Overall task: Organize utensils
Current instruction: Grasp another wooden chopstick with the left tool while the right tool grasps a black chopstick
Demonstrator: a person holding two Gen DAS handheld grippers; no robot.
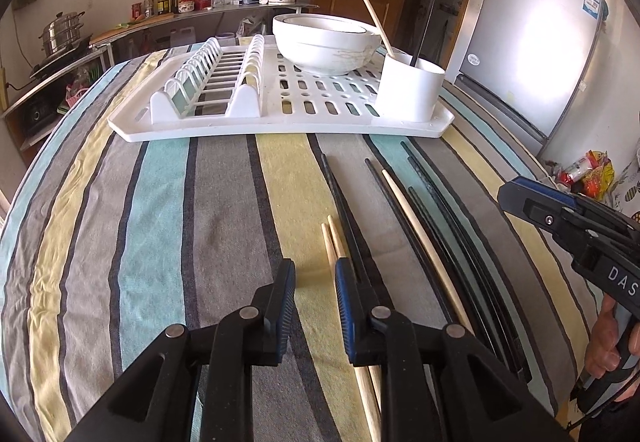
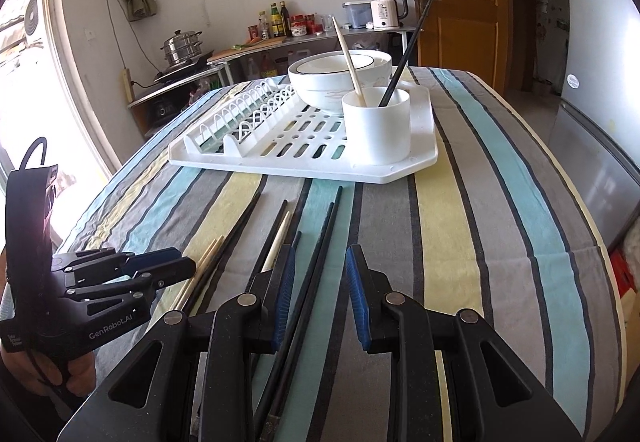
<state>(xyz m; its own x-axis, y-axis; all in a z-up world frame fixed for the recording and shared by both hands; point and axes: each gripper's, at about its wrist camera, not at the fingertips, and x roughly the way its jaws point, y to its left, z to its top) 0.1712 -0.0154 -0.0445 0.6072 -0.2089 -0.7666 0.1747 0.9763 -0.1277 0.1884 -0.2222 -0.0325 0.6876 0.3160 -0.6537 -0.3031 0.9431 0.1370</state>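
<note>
Black, blue-padded jaws mark both tools we hold low over the striped tablecloth (image 1: 168, 178), each tilted down toward the loose chopsticks. Our left gripper (image 1: 315, 296) stands spread with bare cloth between its pads; two wooden chopsticks (image 1: 331, 238) run just under its right finger. Our right gripper (image 2: 320, 294) is also spread, empty, with a black chopstick (image 2: 320, 242) lying on the cloth in the gap, untouched as far as we can tell. More black chopsticks and one pale one (image 1: 404, 202) lie side by side between the two tools. Beyond them sits the white dish rack (image 2: 304, 162), carrying stacked white bowls (image 2: 340, 74) and a white utensil cup (image 2: 378, 126) that holds one wooden and one black chopstick upright. Behind the table we see a counter with bottles, a kettle (image 2: 386, 10), a steel steamer pot (image 2: 184, 46), a wooden door and a grey fridge (image 1: 536, 42).
</note>
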